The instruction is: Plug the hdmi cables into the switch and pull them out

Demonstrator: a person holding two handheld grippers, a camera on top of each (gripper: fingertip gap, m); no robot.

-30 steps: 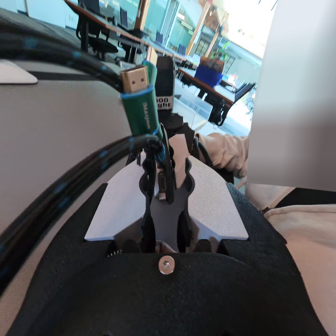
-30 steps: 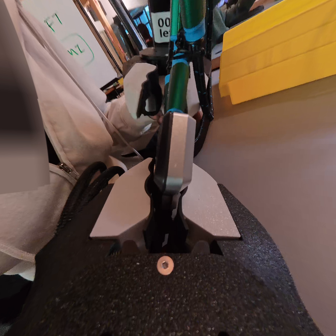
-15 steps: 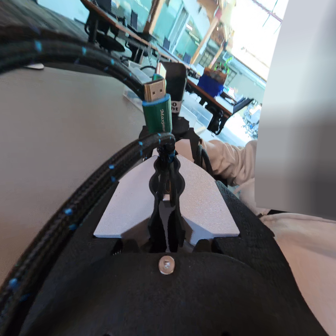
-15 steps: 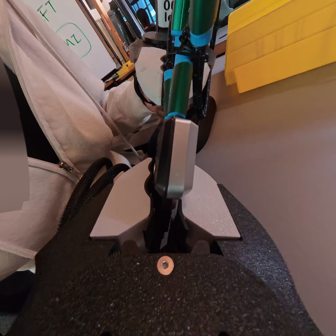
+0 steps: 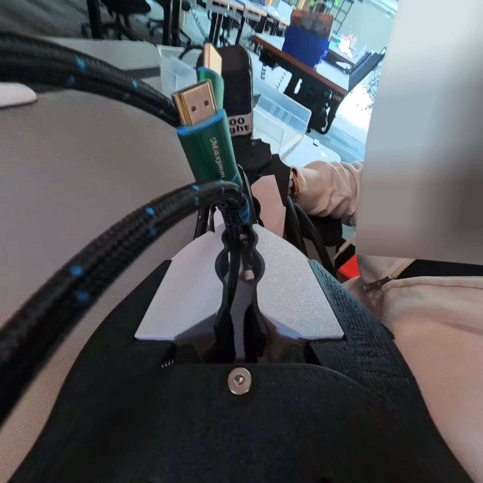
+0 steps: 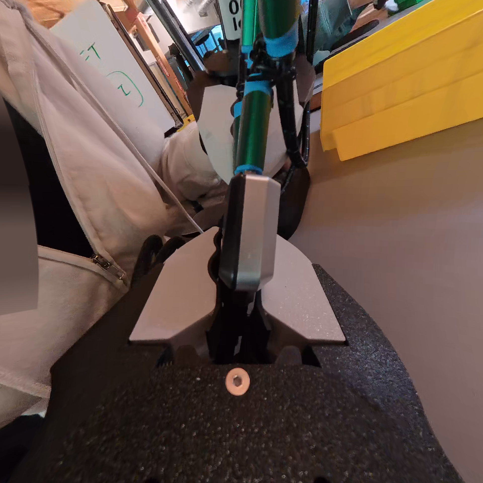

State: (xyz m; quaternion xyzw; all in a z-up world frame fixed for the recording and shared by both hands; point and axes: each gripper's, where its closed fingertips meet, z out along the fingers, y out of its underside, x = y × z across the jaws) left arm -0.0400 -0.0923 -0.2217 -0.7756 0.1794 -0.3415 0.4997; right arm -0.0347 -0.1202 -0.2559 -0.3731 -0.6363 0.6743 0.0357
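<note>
Cables (image 5: 99, 251) swung closer, yellow bins (image 6: 402, 99) beside

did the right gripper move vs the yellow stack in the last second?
Yes. In the right wrist view the yellow stack sits lower and nearer now, so the right gripper, shut on the switch, has advanced toward it.

plug (image 6: 251, 136) in switch (image 6: 252, 235), bins (image 6: 402, 104) right

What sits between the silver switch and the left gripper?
A green HDMI plug, held in the left gripper, its tip meeting the switch; the right wrist view shows it.
</note>
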